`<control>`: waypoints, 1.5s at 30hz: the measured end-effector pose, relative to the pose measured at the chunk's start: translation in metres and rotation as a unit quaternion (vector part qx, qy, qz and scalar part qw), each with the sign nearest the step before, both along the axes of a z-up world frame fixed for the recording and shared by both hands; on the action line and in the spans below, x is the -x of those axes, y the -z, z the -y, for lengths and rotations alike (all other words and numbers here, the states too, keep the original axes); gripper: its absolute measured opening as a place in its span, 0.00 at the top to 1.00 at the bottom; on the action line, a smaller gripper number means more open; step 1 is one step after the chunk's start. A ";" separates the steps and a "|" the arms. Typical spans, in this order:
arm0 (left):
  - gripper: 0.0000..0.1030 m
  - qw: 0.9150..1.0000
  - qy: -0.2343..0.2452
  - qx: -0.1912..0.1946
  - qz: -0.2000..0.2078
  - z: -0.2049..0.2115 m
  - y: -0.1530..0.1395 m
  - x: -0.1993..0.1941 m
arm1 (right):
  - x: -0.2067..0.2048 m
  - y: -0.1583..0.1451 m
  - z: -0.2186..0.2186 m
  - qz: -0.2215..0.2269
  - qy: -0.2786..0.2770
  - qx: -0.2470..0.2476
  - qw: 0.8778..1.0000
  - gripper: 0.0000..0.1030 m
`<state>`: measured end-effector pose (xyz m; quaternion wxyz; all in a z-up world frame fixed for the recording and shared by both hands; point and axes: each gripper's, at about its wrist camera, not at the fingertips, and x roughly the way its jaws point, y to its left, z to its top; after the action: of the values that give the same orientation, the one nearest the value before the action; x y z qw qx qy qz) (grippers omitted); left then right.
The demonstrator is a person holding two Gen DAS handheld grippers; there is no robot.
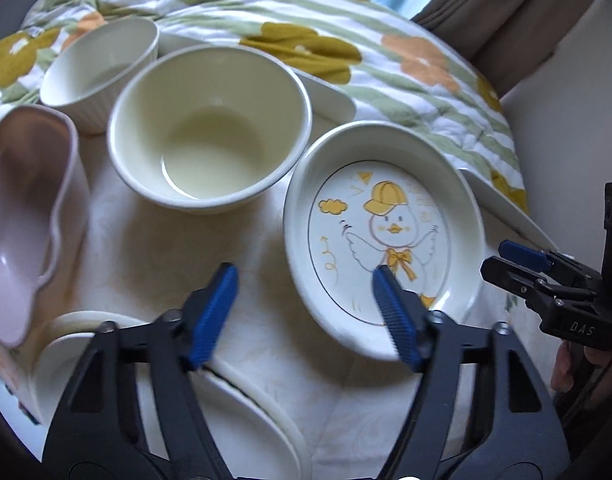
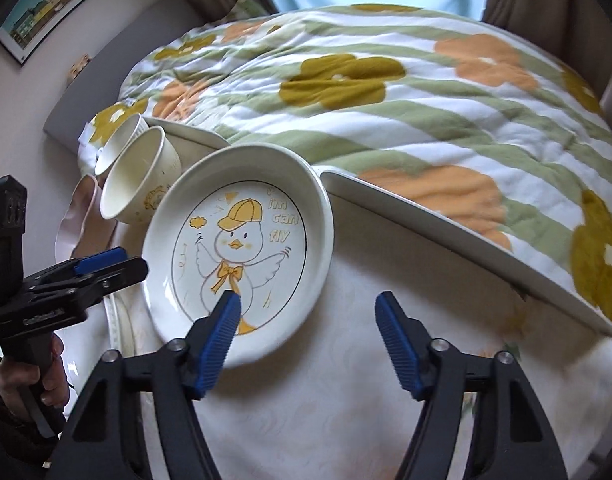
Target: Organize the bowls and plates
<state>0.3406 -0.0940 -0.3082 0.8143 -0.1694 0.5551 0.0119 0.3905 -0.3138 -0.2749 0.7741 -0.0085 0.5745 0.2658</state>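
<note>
Both the left gripper (image 1: pixel 306 312) and right gripper (image 2: pixel 307 340) are wide, holding nothing. The duck plate (image 1: pixel 381 236) sits beside the big bowl (image 1: pixel 210 128); a bad pinch could tip it

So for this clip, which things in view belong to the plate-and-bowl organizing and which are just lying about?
Part of the job:
- duck plate
- large cream bowl
- ribbed white bowl
- pink wavy bowl
- white plates near the left gripper
- right gripper, open like the left

Just lying about:
- floral quilt
- framed picture
- curtain
</note>
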 end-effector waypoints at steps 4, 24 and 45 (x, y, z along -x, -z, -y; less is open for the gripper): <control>0.61 1.000 -0.007 -0.007 -0.012 0.008 0.015 -0.008 | -0.015 0.016 -0.005 -0.012 -0.029 -0.017 0.999 0.54; 0.81 0.999 -0.011 -0.037 0.007 0.018 0.010 -0.004 | -0.020 0.025 -0.005 0.006 -0.066 -0.038 0.997 0.84; 0.81 0.991 0.075 -0.036 0.102 -0.020 -0.095 0.087 | 0.099 -0.065 -0.027 0.078 0.024 -0.040 0.996 0.84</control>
<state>0.2536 -0.0738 -0.2137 0.8708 -0.0982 0.4795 -0.0469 0.2911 -0.2872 -0.2098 0.8223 0.0155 0.5017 0.2682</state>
